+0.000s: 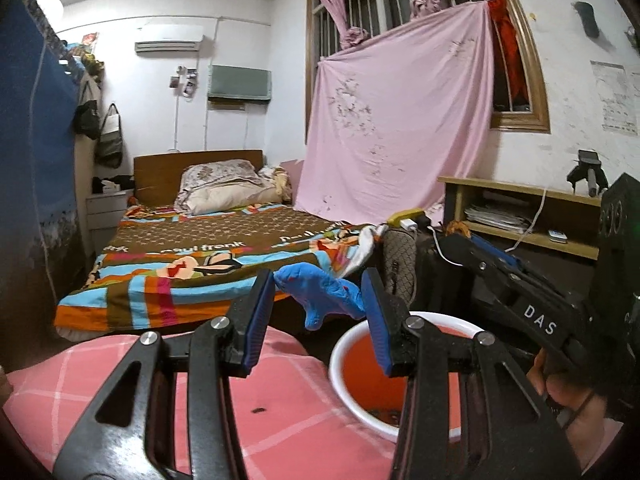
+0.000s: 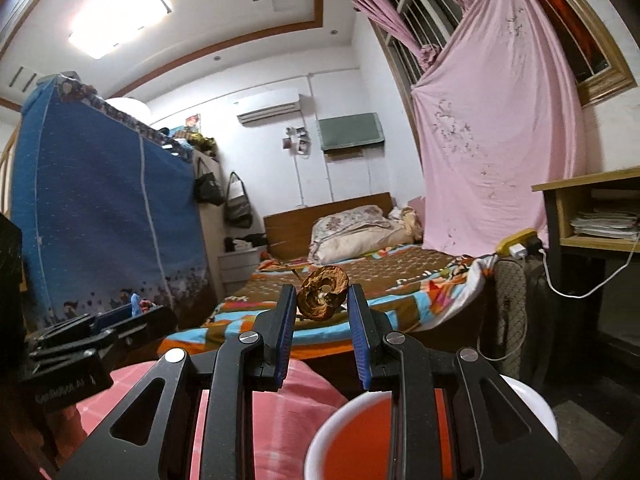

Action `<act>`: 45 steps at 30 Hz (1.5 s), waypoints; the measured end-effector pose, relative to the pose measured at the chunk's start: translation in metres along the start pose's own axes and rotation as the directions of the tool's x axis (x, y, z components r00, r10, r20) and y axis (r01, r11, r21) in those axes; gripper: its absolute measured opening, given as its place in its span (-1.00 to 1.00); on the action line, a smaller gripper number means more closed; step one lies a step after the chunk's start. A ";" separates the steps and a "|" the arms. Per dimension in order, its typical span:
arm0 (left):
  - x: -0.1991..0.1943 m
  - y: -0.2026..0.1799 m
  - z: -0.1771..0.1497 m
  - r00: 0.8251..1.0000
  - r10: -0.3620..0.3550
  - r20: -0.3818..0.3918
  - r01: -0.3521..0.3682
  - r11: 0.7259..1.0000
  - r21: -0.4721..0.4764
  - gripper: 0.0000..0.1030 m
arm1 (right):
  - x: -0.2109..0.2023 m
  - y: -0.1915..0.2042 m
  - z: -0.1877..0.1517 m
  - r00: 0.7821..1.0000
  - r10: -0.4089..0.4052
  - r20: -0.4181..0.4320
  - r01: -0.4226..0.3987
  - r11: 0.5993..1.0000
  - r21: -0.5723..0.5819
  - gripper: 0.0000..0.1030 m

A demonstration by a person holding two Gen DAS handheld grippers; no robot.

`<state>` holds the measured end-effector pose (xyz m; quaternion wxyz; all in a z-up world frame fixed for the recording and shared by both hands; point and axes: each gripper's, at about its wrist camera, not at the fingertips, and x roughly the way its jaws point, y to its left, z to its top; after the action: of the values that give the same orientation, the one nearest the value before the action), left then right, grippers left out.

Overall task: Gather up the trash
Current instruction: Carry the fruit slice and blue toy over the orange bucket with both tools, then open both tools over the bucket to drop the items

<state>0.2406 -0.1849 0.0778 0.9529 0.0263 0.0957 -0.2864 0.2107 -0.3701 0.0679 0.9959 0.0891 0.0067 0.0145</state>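
Note:
My left gripper (image 1: pixel 320 290) is shut on a crumpled blue glove (image 1: pixel 324 294), held in the air above the near rim of a red bin with a white rim (image 1: pixel 340 354). My right gripper (image 2: pixel 322 298) is shut on a brown dried apple core (image 2: pixel 322 294) with a stem, held above the same red bin (image 2: pixel 320 440). The right gripper's black body shows at the right of the left wrist view (image 1: pixel 520 292). The left gripper's body shows at the lower left of the right wrist view (image 2: pixel 80 336).
A pink checked cloth (image 1: pixel 260 400) lies below both grippers. Beyond is a bed with a colourful cover (image 1: pixel 208 264), a blue fabric wardrobe (image 2: pixel 100 216), a pink sheet over the window (image 1: pixel 400 120), a wooden shelf (image 1: pixel 520 208) and dark bags (image 1: pixel 400 256).

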 end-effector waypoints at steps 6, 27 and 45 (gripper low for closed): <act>0.010 -0.019 -0.002 0.999 -0.034 -0.024 0.034 0.999 0.012 -0.44 | -0.010 -0.014 -0.001 0.999 -0.044 -0.020 0.044 0.999 0.002 -0.53; 0.046 -0.061 -0.021 0.980 -0.100 -0.175 0.104 0.995 0.010 -0.43 | -0.012 -0.045 -0.012 0.973 -0.150 -0.178 0.156 0.987 0.023 -0.53; 0.080 -0.054 -0.036 0.926 -0.181 -0.330 0.132 0.977 -0.167 -0.40 | -0.004 -0.061 -0.021 0.940 -0.187 -0.287 0.216 0.973 0.075 -0.41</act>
<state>0.2702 -0.2698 0.0269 0.8951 0.0001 0.2823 -0.3452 0.2078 -0.4264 0.0366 0.9752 0.1374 0.1561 -0.0757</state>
